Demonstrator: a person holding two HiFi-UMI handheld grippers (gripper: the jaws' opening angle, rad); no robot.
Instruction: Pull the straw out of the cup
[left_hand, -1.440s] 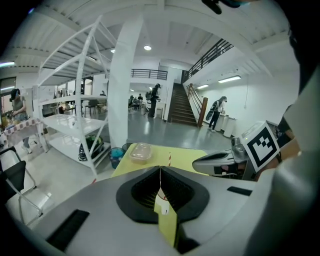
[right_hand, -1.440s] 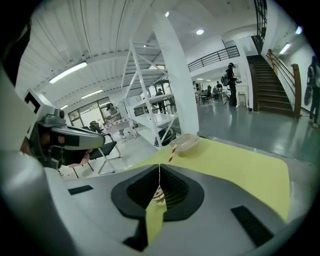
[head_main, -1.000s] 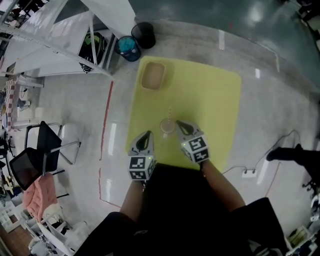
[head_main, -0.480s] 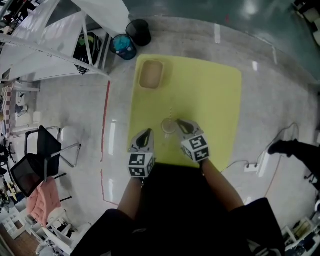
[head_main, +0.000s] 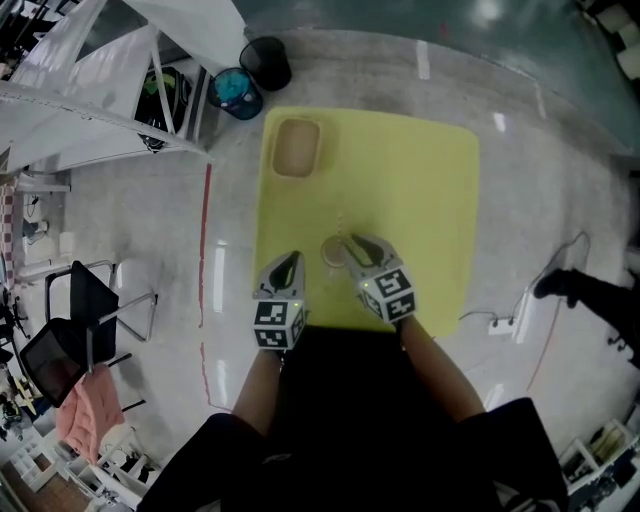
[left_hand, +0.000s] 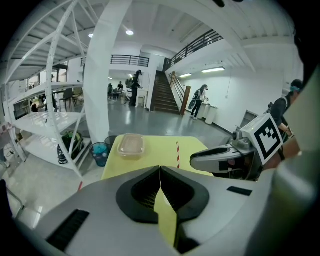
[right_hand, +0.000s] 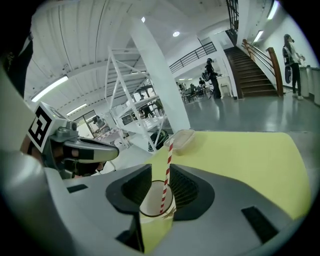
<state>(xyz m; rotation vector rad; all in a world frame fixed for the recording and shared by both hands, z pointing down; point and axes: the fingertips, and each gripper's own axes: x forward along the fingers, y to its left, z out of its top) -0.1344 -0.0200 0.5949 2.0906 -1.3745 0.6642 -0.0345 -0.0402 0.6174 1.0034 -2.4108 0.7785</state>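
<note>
Grasp step: paper cup (right_hand: 152, 200) being gripped by right tool (right_hand: 160, 172) on yellow bench (head_main: 420, 180). Left tool (left_hand: 160, 170) being held clenched, empty. Next, judged: striped straw (right_hand: 167, 160) to be pinched, drawn upward.

Straw (right_hand: 167, 170) red-white striped; cup (right_hand: 151, 200) white; table (head_main: 420, 170) yellow; tub (head_main: 296, 147) translucent beige

Head view: steeply down on yellow tabletop (head_main: 420, 180). Gripper views: low, across it past own jaws; right one close on cup (right_hand: 151, 200). All share far container (head_main: 295, 147).
</note>
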